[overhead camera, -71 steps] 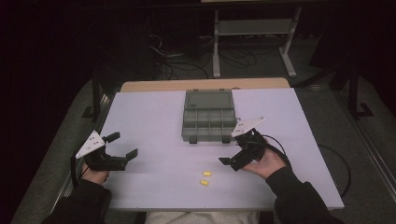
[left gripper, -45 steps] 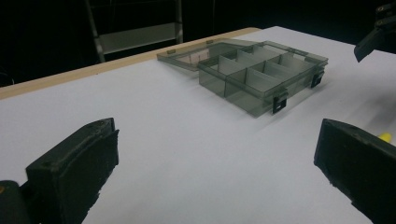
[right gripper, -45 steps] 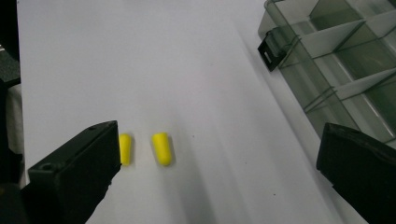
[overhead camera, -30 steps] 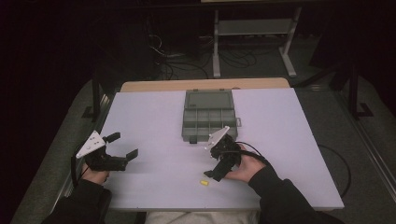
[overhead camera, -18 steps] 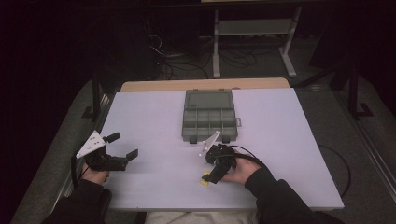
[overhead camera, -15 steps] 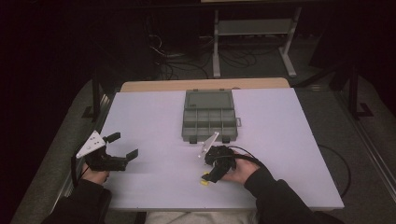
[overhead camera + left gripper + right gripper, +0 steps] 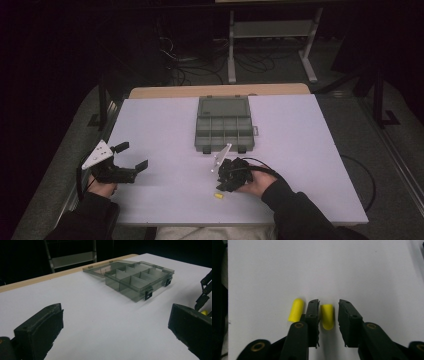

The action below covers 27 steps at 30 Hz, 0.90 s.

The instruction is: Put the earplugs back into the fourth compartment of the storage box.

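Right gripper (image 7: 329,308) down on the white tabletop (image 7: 300,150) near the front edge, jaws part-open and straddling one small yellow capsule (image 7: 327,315); capsule touching or nearly touching the left-hand jaw in the right gripper view, a gap on the other side, so not yet clamped. Second yellow capsule (image 7: 296,309) lying just outside that same jaw, close beside it, also flat on the tabletop. In the high view, one yellow piece (image 7: 218,196) visible just in front of the right gripper (image 7: 231,176). Step in hand, by judgement: the pick of one capsule. Next move likely calls for closing squarely on the straddled capsule without nudging its neighbour, then lifting and carrying forward to the box. Left gripper (image 7: 131,157) resting at the left front of the tabletop, jaws wide apart, holding nothing. Farther off, mid-tabletop: grey translucent organizer box (image 7: 223,129), lid (image 7: 223,105) laid open flat behind it, latches at the near edge. Compartments (image 7: 136,278) appear empty in the left gripper view.
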Motion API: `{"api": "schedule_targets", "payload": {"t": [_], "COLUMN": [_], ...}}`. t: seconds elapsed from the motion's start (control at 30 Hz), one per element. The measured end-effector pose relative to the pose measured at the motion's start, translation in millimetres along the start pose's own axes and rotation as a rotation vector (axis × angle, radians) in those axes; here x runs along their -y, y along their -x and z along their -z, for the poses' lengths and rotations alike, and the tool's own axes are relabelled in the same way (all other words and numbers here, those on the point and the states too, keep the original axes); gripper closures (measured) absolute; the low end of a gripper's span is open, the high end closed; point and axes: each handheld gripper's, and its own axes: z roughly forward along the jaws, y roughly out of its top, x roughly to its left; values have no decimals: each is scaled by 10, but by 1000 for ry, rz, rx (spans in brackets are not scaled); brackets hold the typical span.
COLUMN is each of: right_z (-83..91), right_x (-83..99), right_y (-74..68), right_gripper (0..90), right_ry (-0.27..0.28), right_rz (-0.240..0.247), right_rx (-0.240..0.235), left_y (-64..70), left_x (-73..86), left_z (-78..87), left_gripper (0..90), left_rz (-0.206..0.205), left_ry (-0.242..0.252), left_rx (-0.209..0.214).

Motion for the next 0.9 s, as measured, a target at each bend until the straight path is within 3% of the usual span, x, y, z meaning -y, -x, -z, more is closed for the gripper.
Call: {"api": "schedule_targets", "payload": {"t": [0.23, 0.9], "right_z": [3, 381], "right_x": [-9, -48], "right_y": [-15, 109], "right_gripper": [785, 788], "right_ry": [-2, 97], "right_rz": [17, -24], "right_rx": [16, 35], "left_y": [0, -1], "left_x": [0, 1], "left_z": [0, -4], "left_gripper": [0, 0], "left_rz": [-3, -2], "left_ry": [-1, -1], "left_rx": [1, 0]}}
